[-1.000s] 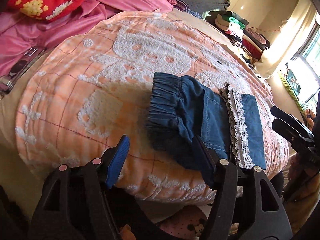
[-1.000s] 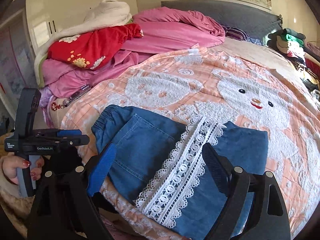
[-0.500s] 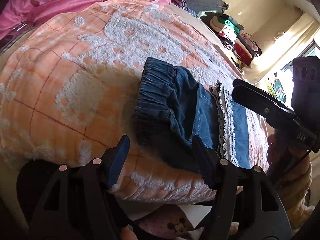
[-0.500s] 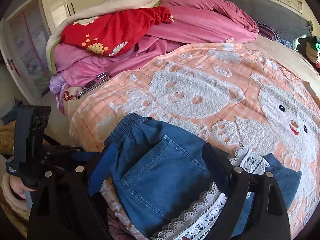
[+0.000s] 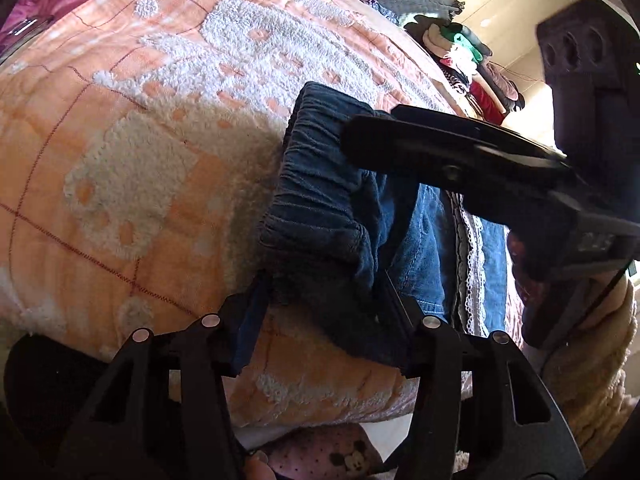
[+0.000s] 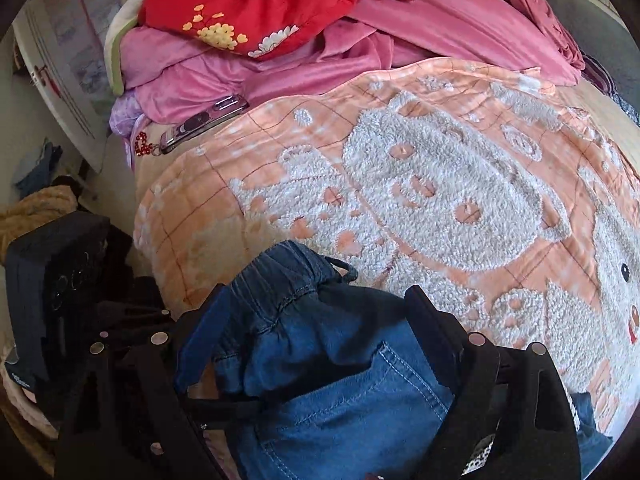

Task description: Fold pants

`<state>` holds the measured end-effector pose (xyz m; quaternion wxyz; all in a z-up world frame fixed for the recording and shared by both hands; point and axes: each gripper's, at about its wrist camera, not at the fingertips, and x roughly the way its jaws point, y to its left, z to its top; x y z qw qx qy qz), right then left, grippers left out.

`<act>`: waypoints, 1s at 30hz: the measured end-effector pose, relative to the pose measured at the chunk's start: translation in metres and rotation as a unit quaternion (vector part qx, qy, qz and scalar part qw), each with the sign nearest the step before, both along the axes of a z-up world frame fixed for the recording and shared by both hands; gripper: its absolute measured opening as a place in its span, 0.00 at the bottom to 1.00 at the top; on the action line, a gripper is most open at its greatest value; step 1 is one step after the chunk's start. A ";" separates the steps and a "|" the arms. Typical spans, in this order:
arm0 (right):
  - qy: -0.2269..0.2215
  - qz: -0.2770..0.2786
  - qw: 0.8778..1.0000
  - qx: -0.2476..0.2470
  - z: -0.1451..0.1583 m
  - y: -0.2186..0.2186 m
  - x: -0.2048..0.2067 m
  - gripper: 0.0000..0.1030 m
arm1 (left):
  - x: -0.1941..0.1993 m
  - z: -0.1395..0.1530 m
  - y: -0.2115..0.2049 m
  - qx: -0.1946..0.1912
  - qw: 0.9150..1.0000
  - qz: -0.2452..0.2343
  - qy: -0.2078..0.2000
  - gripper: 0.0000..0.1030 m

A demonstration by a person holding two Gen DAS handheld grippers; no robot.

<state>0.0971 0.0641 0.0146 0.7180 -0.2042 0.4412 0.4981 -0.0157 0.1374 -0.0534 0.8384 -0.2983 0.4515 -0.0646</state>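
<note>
A: What covers the bed (image 6: 600,112)?
B: A fuzzy peach blanket (image 6: 280,184) with raised white terry bears and thin red grid lines. Smooth pink sheets (image 6: 440,28) and a red flowered quilt (image 6: 280,4) are bunched at the far end.

A: And the pants (image 6: 340,380)?
B: Blue denim, folded, lying at the blanket's near edge. The gathered elastic waistband (image 5: 316,184) is ribbed and puckered; a strip of white lace (image 5: 472,256) runs across further along, and a stitched back pocket shows in the right wrist view.

A: The grippers?
B: The left gripper (image 5: 324,312) straddles the near waistband corner; its jaws have just been closing, dark denim between them, though I cannot tell if the pads press yet. The right gripper (image 6: 308,344) is spread wide over the waistband, denim bulging between its fingers, not pinched.

A: Anything small?
B: A glossy phone (image 6: 208,120) with a red bead charm, beside the sheets.
</note>
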 end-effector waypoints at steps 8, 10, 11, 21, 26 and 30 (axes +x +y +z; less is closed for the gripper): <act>0.062 0.032 0.998 0.006 -0.031 0.016 0.017 0.75 | 0.008 -0.003 0.003 -0.007 1.000 0.002 0.001 0.43; 0.085 0.043 0.995 0.013 -0.038 0.016 0.019 0.57 | 0.008 -0.004 0.003 -0.007 1.000 0.003 0.002 0.43; 0.085 0.044 0.995 0.017 -0.040 0.015 0.019 0.53 | 0.008 -0.004 0.003 -0.007 1.000 0.003 0.002 0.43; 0.115 0.035 0.982 0.143 0.006 -0.051 0.027 0.38 | 0.004 0.016 -0.006 -0.008 1.000 0.007 -0.019 0.60; 0.109 0.024 0.977 0.181 0.025 -0.088 0.032 0.38 | 0.012 0.027 -0.025 -0.032 0.999 -0.015 -0.021 0.60; 0.098 0.008 0.974 0.203 0.036 -0.118 0.036 0.38 | 0.021 0.042 -0.049 -0.034 0.998 -0.036 -0.027 0.52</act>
